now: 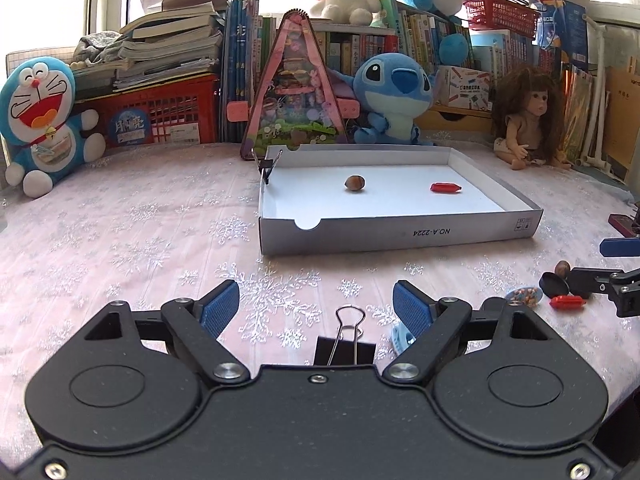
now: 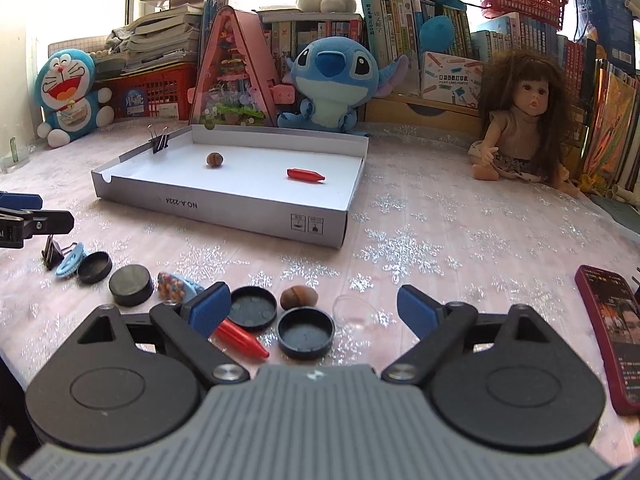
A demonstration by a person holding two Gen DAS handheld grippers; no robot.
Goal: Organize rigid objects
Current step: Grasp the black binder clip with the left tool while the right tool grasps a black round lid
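A shallow white cardboard tray (image 1: 400, 229) (image 2: 224, 204) holds a brown nut (image 1: 355, 183) (image 2: 215, 159) and a red crayon-like piece (image 1: 445, 188) (image 2: 305, 175), with a black binder clip (image 1: 269, 165) (image 2: 159, 139) clipped on its rim. My left gripper (image 1: 316, 308) is open, and a black binder clip (image 1: 345, 344) lies on the cloth between its jaws, untouched. My right gripper (image 2: 314, 312) is open above several black round lids (image 2: 306, 333), a second nut (image 2: 299, 297), a red piece (image 2: 240, 338) and a clear cap (image 2: 354, 312).
A dark red phone (image 2: 610, 332) lies at the right. A blue disc (image 2: 70, 266), another clip (image 2: 52, 254) and a beaded trinket (image 2: 174, 286) lie left of the lids. Plush toys (image 1: 394, 96), a doll (image 2: 520, 120), a pink triangular case (image 1: 296, 84) and books line the back.
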